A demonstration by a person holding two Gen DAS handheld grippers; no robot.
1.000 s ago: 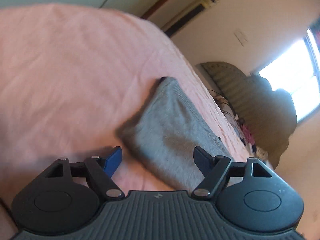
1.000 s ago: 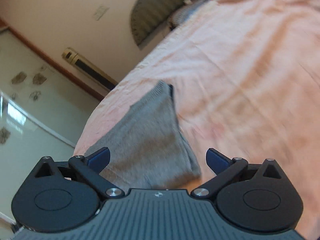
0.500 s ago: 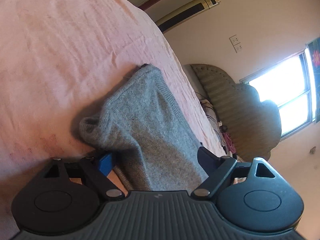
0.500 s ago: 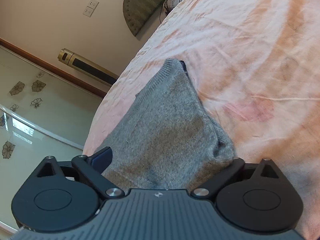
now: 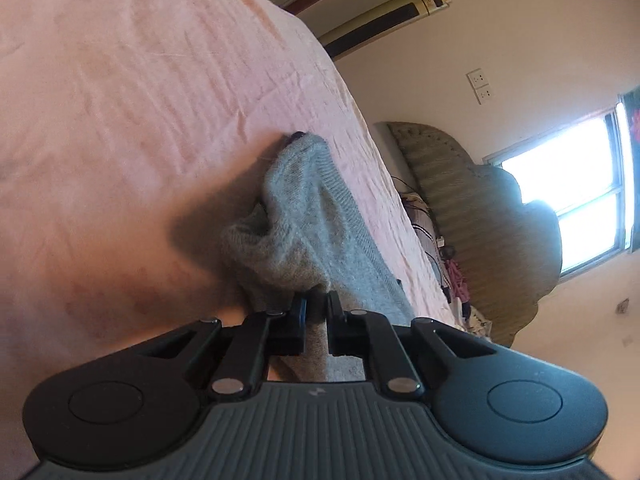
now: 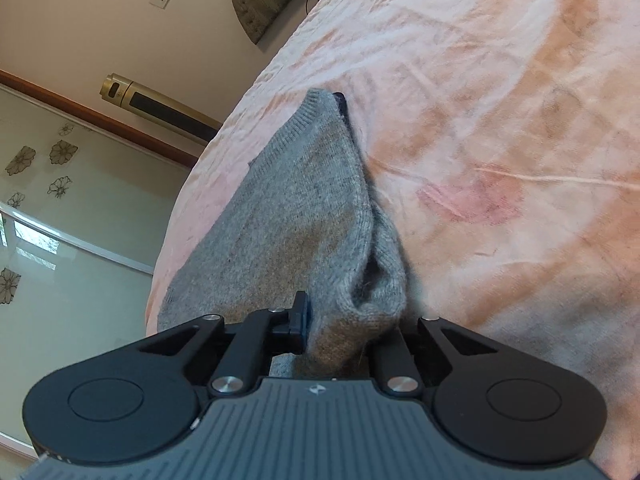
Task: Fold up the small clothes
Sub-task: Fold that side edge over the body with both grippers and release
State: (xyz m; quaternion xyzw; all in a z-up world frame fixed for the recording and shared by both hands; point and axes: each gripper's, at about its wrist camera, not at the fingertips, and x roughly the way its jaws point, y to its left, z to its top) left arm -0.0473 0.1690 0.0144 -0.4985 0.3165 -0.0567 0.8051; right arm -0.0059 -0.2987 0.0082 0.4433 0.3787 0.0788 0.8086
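— How is the scene lit?
— Daylight is admitted through the window (image 5: pixel 576 204), which is blown out to white glare. A dark shadow is cast on the pink bedsheet (image 5: pixel 120 128) beside the grey knit garment (image 5: pixel 304 236).
— And sharpness?
— Straight lines are bowed by fisheye distortion; the corners are vignetted black, and the far edges are softened.

Grey knit garment (image 5: pixel 316 232) w/ ribbed hem on pink bedsheet (image 5: pixel 120 120); black claws, blue pads.
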